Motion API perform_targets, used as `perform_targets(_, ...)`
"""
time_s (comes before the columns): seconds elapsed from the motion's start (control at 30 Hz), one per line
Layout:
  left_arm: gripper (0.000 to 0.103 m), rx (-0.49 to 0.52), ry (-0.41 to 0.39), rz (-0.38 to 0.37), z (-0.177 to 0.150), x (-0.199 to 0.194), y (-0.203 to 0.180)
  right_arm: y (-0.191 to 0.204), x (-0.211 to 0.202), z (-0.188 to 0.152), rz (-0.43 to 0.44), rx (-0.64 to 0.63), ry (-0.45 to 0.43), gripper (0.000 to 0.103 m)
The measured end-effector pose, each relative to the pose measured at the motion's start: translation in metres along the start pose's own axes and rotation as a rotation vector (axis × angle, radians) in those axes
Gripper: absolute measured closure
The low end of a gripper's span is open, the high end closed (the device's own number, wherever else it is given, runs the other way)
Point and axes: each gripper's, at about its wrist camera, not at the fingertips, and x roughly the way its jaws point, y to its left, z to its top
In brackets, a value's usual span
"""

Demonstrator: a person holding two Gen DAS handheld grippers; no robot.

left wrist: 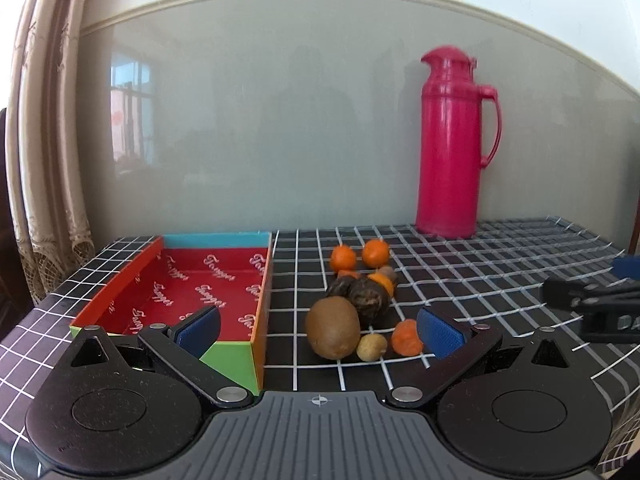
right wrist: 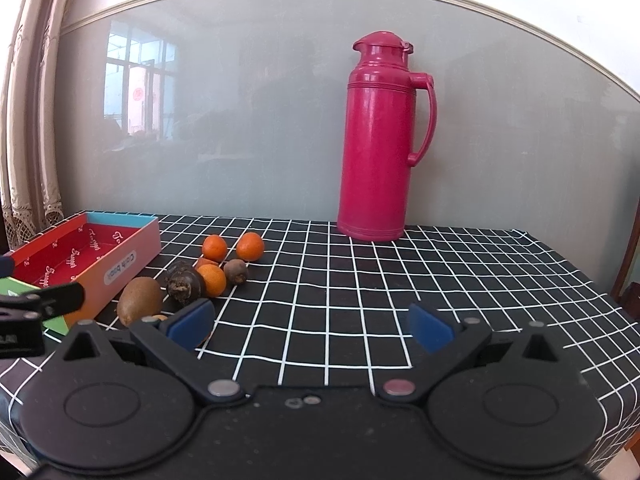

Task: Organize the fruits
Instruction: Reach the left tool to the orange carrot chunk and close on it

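Note:
A pile of fruit lies on the checked tablecloth: a brown kiwi [left wrist: 333, 327] [right wrist: 140, 305], two dark wrinkled fruits [left wrist: 367, 297] [right wrist: 185, 282], several small oranges [left wrist: 375, 253] [right wrist: 249, 246] and a small tan fruit [left wrist: 372, 346]. An open box with a red inside [left wrist: 200, 284] [right wrist: 80, 254] stands left of the pile and holds no fruit. My left gripper [left wrist: 320, 330] is open, low over the table, its jaws either side of the kiwi. My right gripper [right wrist: 312, 322] is open and empty, right of the pile over bare cloth.
A tall pink thermos [left wrist: 452, 144] [right wrist: 384, 136] stands at the back by the grey wall. A curtain [left wrist: 44, 160] hangs at the left. The table's right edge [right wrist: 600, 280] drops off. The right gripper shows at the left wrist view's right side [left wrist: 592, 308].

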Motion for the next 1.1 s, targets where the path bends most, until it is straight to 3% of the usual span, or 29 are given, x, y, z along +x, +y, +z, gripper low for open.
perform_targets(0.1,0.0,0.006,0.001,0.009,-0.001,0.007,-0.005,-0.002,0.001,0.001,-0.011,0.008,-0.001,0.0)
perform_targets(0.4,0.001,0.061,0.026,-0.058,-0.001,0.024,-0.031,-0.01,0.011,0.002,-0.078,0.053,-0.008,0.0)
perform_targets(0.47,0.022,0.065,0.043,-0.081,-0.001,0.03,-0.037,-0.013,0.013,0.001,-0.096,0.065,-0.015,0.0)
perform_targets(0.5,0.038,0.072,0.067,-0.083,-0.001,0.036,-0.041,-0.015,0.015,0.001,-0.102,0.071,-0.015,0.0)
perform_targets(0.63,0.046,0.068,0.11,-0.096,-0.005,0.051,-0.047,-0.021,0.024,0.001,-0.141,0.082,-0.007,0.0)
perform_targets(0.87,0.047,0.114,0.159,-0.153,-0.006,0.077,-0.069,-0.033,0.043,0.001,-0.17,0.128,0.027,0.0)
perform_targets(1.1,0.047,0.203,0.178,-0.146,-0.006,0.097,-0.085,-0.037,0.051,0.001,-0.17,0.141,0.039,0.0)
